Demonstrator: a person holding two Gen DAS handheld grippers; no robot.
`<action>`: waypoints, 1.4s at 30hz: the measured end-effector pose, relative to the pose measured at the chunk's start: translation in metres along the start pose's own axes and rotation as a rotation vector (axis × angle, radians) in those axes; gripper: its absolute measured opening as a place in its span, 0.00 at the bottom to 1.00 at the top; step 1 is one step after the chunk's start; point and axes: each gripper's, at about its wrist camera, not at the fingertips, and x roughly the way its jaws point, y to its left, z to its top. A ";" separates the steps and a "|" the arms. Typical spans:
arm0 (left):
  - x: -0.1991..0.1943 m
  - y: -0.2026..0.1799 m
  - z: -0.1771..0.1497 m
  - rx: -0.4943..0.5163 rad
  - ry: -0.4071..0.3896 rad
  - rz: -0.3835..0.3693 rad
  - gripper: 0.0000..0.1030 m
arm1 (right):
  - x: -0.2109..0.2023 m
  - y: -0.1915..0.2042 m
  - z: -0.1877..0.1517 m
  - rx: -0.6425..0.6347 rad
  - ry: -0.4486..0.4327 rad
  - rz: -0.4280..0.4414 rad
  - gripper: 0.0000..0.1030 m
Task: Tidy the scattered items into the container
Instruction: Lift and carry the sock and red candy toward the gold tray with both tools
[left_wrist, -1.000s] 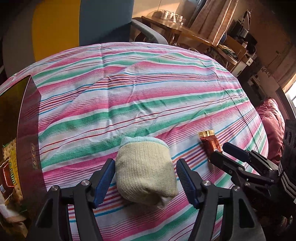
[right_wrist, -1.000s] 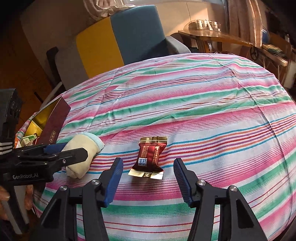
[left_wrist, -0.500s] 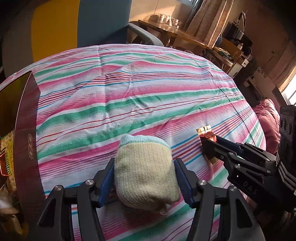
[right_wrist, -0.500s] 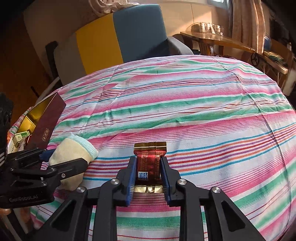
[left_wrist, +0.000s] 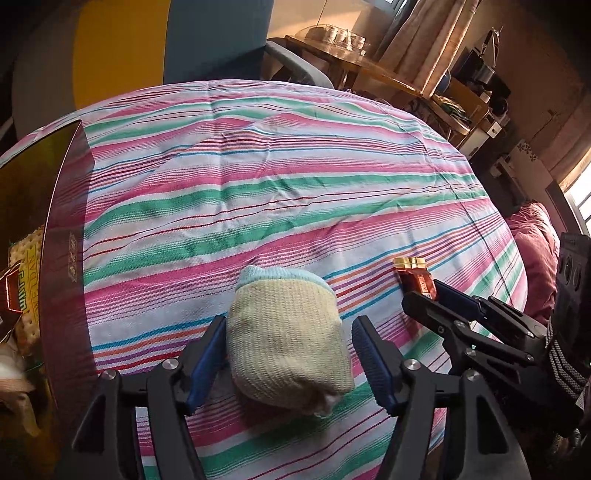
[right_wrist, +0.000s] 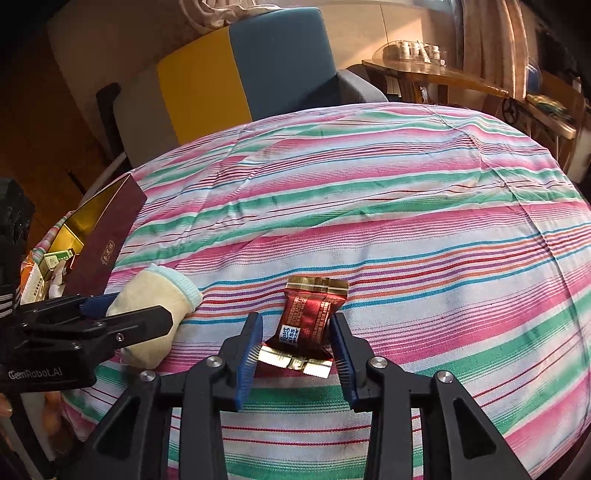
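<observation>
Both tilted down: left gripper opening around sock, right gripper opening, perhaps still touching packet.

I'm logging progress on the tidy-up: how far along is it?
Done: several packets already lie in the maroon box with gold lining. In hand: the left gripper brackets the rolled cream sock with a pale blue cuff, jaws opening; the right gripper is opening around the red foil candy packet. Left: both still lie on the striped cloth.
</observation>
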 end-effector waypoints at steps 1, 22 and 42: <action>0.003 -0.002 0.000 0.009 0.004 0.015 0.68 | 0.000 0.000 0.000 0.001 0.000 -0.003 0.37; -0.037 0.004 -0.021 -0.002 -0.112 -0.034 0.61 | -0.008 0.018 -0.007 -0.025 -0.011 -0.037 0.29; -0.126 0.086 -0.054 -0.178 -0.297 0.054 0.61 | -0.030 0.127 0.021 -0.191 -0.079 0.138 0.29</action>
